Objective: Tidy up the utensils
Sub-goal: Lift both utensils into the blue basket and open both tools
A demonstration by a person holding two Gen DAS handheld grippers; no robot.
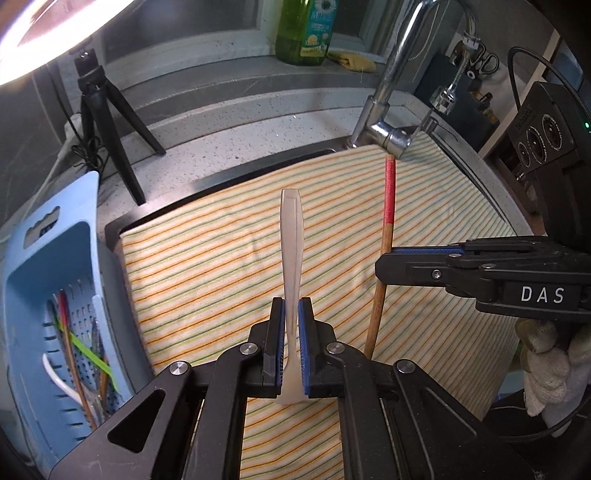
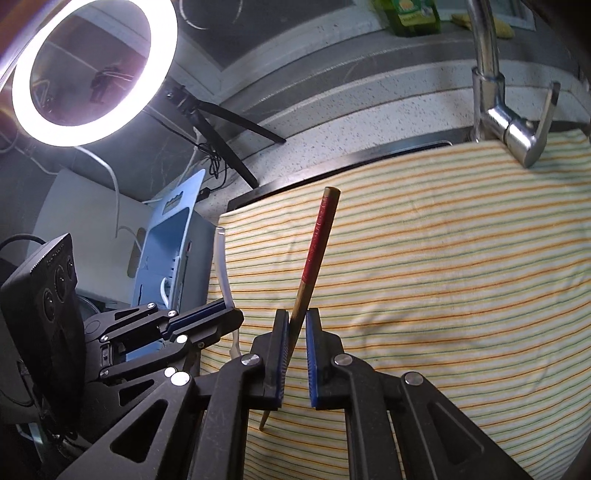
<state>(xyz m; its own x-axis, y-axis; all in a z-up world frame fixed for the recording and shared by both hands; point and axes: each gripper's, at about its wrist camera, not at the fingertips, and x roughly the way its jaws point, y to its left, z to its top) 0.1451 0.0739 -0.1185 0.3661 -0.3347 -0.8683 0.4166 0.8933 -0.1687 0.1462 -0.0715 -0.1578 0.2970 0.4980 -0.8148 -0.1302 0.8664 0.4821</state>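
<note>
My left gripper (image 1: pixel 291 314) is shut on a white plastic spoon (image 1: pixel 291 236), handle pointing away, above the striped cloth (image 1: pixel 207 258). My right gripper (image 2: pixel 296 325) is shut on a wooden chopstick with a red top (image 2: pixel 318 236), which stands tilted with its tip near the cloth. In the left wrist view the right gripper (image 1: pixel 384 264) comes in from the right and holds the chopstick (image 1: pixel 388 199) upright. In the right wrist view the left gripper (image 2: pixel 229 314) is at the left with the spoon (image 2: pixel 223 266).
A light blue perforated basket (image 1: pixel 22 280) at the left holds several utensils (image 1: pixel 81 354). A chrome tap (image 1: pixel 388 122) stands behind the cloth. A black tripod (image 1: pixel 110 122), a ring light (image 2: pixel 92 70) and a green bottle (image 1: pixel 306 29) are at the back.
</note>
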